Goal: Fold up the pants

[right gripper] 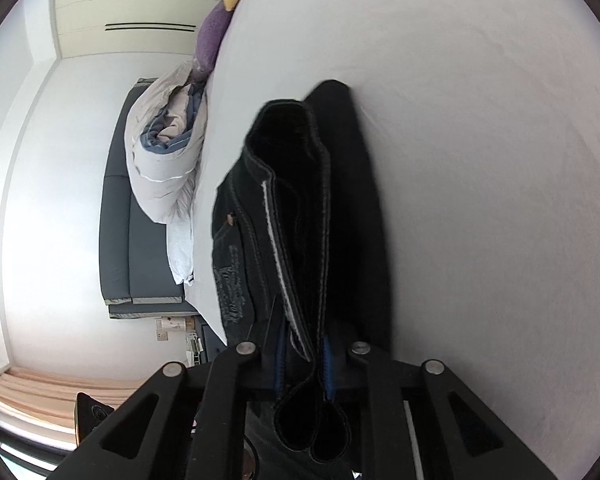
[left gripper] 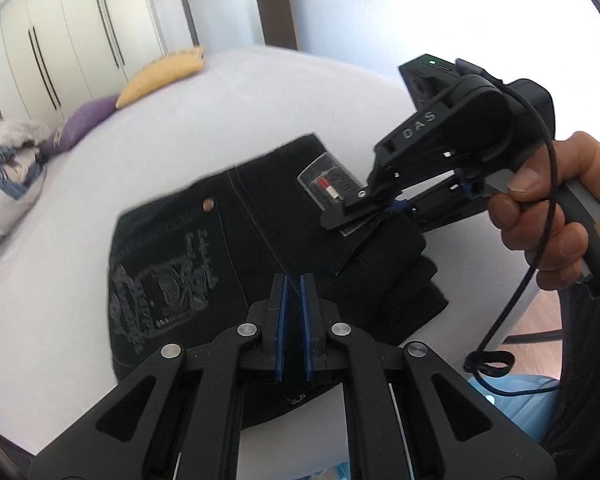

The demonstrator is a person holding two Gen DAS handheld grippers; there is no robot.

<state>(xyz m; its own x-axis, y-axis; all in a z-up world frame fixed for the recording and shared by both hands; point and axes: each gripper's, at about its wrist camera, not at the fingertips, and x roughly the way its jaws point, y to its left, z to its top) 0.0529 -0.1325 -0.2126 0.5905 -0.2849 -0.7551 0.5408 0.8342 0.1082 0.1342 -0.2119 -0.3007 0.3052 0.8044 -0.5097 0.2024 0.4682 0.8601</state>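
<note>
Black pants (left gripper: 220, 240) lie folded on the white bed (left gripper: 80, 240), back pocket print facing up and stacked layers at their right end. My left gripper (left gripper: 294, 280) hovers over the near middle of the pants, its blue pads shut with nothing visible between them. My right gripper (left gripper: 340, 220) comes in from the right, held by a hand (left gripper: 548, 208), and is shut on the top folded layer by the label. In the right wrist view the pants (right gripper: 292, 200) run away from the right gripper (right gripper: 304, 356), with several fabric edges pinched between its blue pads.
A yellow pillow (left gripper: 164, 76), a purple pillow (left gripper: 84, 120) and a bunched duvet (left gripper: 8, 176) lie along the bed's far left. White wardrobe doors (left gripper: 80, 40) stand behind. The bed edge drops to wooden floor (left gripper: 540, 312) at the right.
</note>
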